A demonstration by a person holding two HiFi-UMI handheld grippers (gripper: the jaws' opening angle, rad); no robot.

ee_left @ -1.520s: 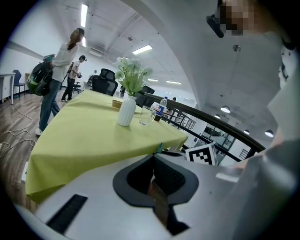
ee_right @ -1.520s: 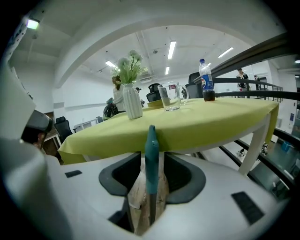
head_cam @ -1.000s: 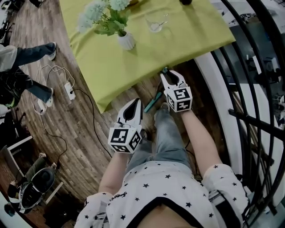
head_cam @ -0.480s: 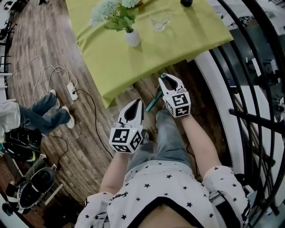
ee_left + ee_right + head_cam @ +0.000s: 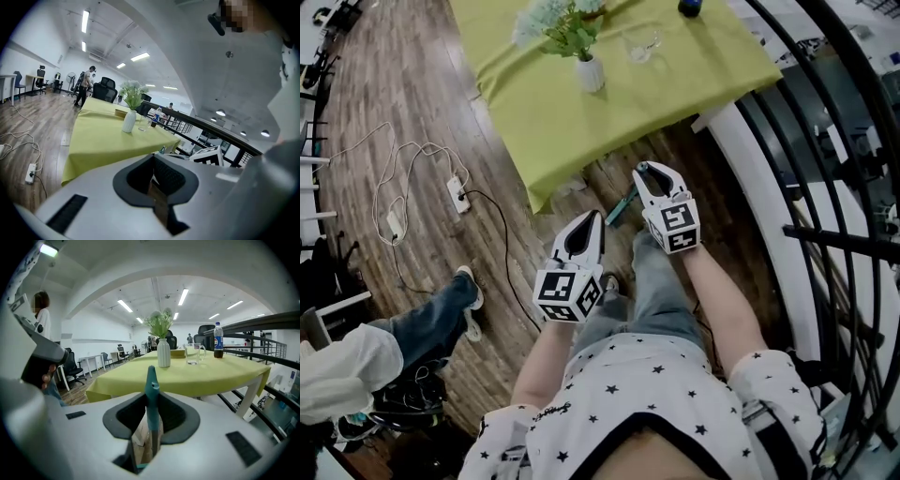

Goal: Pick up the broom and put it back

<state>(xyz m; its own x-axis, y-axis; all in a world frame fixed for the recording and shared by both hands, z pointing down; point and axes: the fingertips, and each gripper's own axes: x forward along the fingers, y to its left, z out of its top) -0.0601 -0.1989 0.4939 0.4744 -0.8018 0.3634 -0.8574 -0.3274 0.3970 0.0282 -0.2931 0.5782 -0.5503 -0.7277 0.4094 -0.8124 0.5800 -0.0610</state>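
The broom shows as a teal handle (image 5: 151, 397) standing upright between my right gripper's (image 5: 151, 404) jaws, which are shut on it. In the head view the right gripper (image 5: 643, 172) points at the table's near edge, and a short length of the teal handle (image 5: 622, 207) slants toward the floor beside it. The broom's head is hidden. My left gripper (image 5: 593, 218) hangs lower and to the left, over the person's knees, shut with nothing in it. In the left gripper view its jaws (image 5: 153, 174) meet, and the handle's tip (image 5: 162, 150) peeks over them.
A table with a yellow-green cloth (image 5: 581, 122) carries a white vase of flowers (image 5: 590, 71), a glass (image 5: 640, 47) and a dark bottle (image 5: 691, 7). Black railing (image 5: 834, 141) curves along the right. A power strip with cables (image 5: 457, 193) lies on the wood floor. A bystander's leg (image 5: 441, 314) is at lower left.
Both grippers have drifted slightly toward the table, the right still gripping the handle. The bystander at the left has walked down to the lower left of the head view.
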